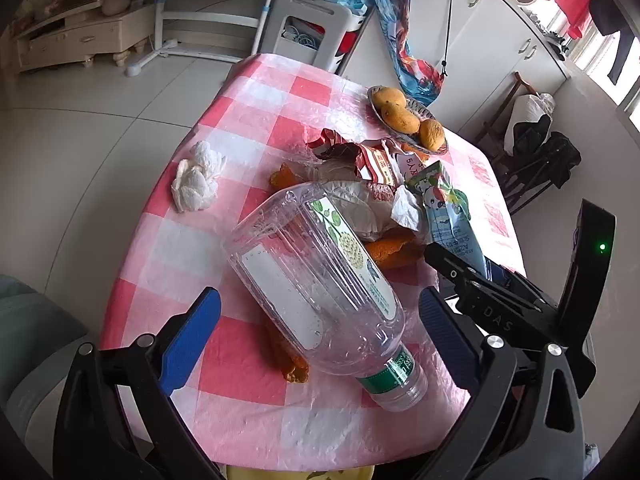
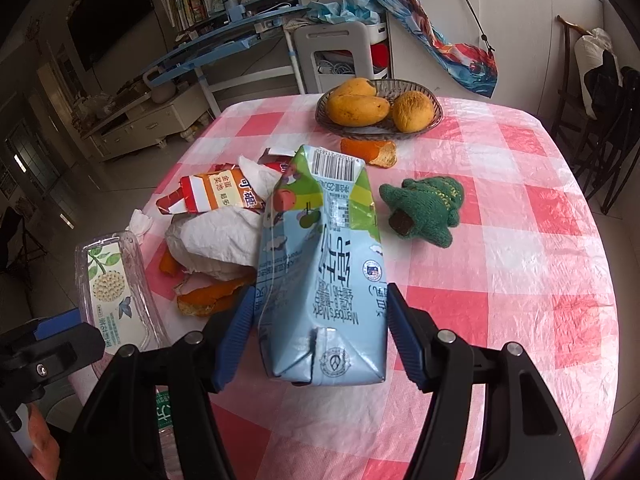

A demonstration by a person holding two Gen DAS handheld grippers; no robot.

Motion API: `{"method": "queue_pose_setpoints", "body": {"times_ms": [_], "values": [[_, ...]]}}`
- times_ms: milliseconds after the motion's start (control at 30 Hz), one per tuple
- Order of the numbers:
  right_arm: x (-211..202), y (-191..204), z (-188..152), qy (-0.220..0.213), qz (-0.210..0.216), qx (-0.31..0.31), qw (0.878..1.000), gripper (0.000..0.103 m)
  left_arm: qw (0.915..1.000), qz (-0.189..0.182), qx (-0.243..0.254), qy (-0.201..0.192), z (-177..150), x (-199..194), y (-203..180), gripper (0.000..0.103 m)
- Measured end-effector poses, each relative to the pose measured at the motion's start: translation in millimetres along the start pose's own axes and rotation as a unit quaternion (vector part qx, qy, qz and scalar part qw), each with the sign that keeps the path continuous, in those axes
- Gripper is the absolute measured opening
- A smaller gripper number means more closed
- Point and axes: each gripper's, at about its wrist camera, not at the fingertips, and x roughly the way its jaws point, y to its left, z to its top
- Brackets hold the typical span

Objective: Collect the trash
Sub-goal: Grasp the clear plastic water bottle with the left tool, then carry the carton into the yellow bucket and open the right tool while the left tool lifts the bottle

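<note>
Left claw (image 1: 320,324) spread wide, blue pads on either side of a clear plastic bottle (image 1: 316,280) but touching neither side. Bottle lying on the pink-checked table (image 1: 248,128), long axis running away from the camera, green-banded neck toward the claw, base toward the trash pile. Orange peel (image 1: 296,368) poking out from under it.

Right claw (image 2: 320,336) set around a pale blue drink carton (image 2: 320,272), pads at or just off its sides; cannot tell whether actually gripping. Carton lengthwise along the fingers, folded bottom end nearest the camera, barcode end pointing toward the fruit basket (image 2: 432,120).

Left of the carton, crumpled white paper (image 2: 216,240), a torn red-and-orange wrapper (image 2: 208,196) and more peel (image 2: 208,300). Right of it, a green knitted toy (image 2: 428,208). A wad of tissue (image 1: 196,176) apart near the table's left edge.
</note>
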Motion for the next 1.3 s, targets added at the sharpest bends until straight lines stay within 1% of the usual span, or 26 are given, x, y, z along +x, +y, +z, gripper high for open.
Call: {"method": "queue_pose_setpoints", "body": {"times_ms": [33,100,167,200,267,300,367,433,500,533,567,600,633,667,700,833,900,967,1067,1200,1233,1267,1300], "values": [[0.7,1.5,0.3,0.000,-0.005,-0.005,1.000,0.063,1.0000,-0.001,-0.001,0.002,-0.1,2.1,-0.5,0.095],[1.7,4.3,1.0,-0.001,-0.014,-0.016,1.000,0.063,1.0000,0.002,0.002,0.001,-1.2,4.9,-2.3,0.090],[1.4,6.3,0.9,-0.003,-0.021,-0.025,0.999,0.062,0.9999,0.003,0.011,0.003,-1.1,7.9,-6.2,0.075],[1.0,6.8,0.8,-0.005,-0.022,-0.028,0.999,0.058,0.9999,0.005,0.015,0.001,-1.4,8.8,-7.3,0.070],[-1.1,7.4,0.3,-0.009,-0.023,-0.032,0.999,0.056,0.9998,-0.003,0.021,-0.002,-1.6,9.2,-10.6,0.060],[-2.5,7.1,0.7,-0.012,-0.023,-0.033,0.999,0.051,0.9996,-0.005,0.026,-0.005,-1.8,8.4,-12.9,0.056],[-6.2,6.4,1.2,-0.018,-0.023,-0.032,0.999,0.051,0.9990,-0.002,0.041,-0.015,-2.5,5.3,-18.5,0.043],[-5.6,4.7,0.5,-0.015,-0.021,-0.029,0.999,0.051,0.9981,0.003,0.056,-0.025,-3.0,1.4,-23.7,0.037],[-3.2,3.4,-0.4,-0.009,-0.016,-0.022,1.000,0.051,0.9979,0.003,0.059,-0.025,-5.1,-0.1,-24.4,0.037],[-1.7,3.4,-1.1,-0.006,-0.014,-0.020,1.000,0.052,0.9981,0.003,0.058,-0.021,-5.2,0.8,-24.0,0.040],[0.9,2.7,-1.1,-0.001,-0.016,-0.017,1.000,0.056,0.9984,0.005,0.054,-0.013,-5.2,3.5,-23.2,0.048],[3.2,1.9,-2.1,0.002,-0.016,-0.014,1.000,0.060,0.9987,0.005,0.050,-0.003,-5.2,7.4,-22.0,0.052],[5.0,0.4,-3.6,0.005,-0.010,-0.006,1.000,0.060,0.9991,0.002,0.042,0.001,-5.0,10.1,-20.5,0.057],[7.2,-2.8,-3.8,0.007,0.001,0.006,1.000,0.061,0.9993,0.000,0.038,0.006,-4.2,13.0,-20.3,0.061],[8.2,-5.1,-5.0,0.009,0.009,0.015,1.000,0.059,0.9992,0.001,0.039,0.007,-4.0,15.8,-21.1,0.062],[5.2,-10.7,-6.6,0.000,0.029,0.031,0.999,0.056,0.9987,0.007,0.051,-0.001,-1.6,21.2,-26.9,0.062],[0.1,-14.4,-6.9,-0.008,0.039,0.041,0.998,0.056,0.9980,0.005,0.062,-0.007,-2.1,19.5,-30.9,0.059],[-7.7,-19.2,-7.4,-0.019,0.051,0.056,0.997,0.056,0.9972,0.000,0.074,-0.015,-2.7,14.2,-34.8,0.056],[-22.9,-25.5,-7.7,-0.038,0.066,0.075,0.994,0.056,0.9958,-0.004,0.085,-0.034,-4.4,3.5,-39.2,0.055],[-46.6,-31.3,-11.2,-0.062,0.087,0.090,0.990,0.056,0.9945,-0.021,0.085,-0.058,-5.2,-15.2,-37.3,0.053],[-53.4,-31.3,-13.9,-0.068,0.090,0.091,0.989,0.056,0.9941,-0.027,0.083,-0.065,-5.8,-21.5,-35.4,0.048],[-60.2,-30.8,-17.3,-0.073,0.095,0.091,0.989,0.056,0.9935,-0.033,0.082,-0.071,-5.8,-26.6,-33.9,0.018],[-65.6,-30.4,-20.8,-0.075,0.100,0.090,0.988,0.056,0.9932,-0.036,0.083,-0.073,-6.0,-31.6,-31.9,0.014]]}}
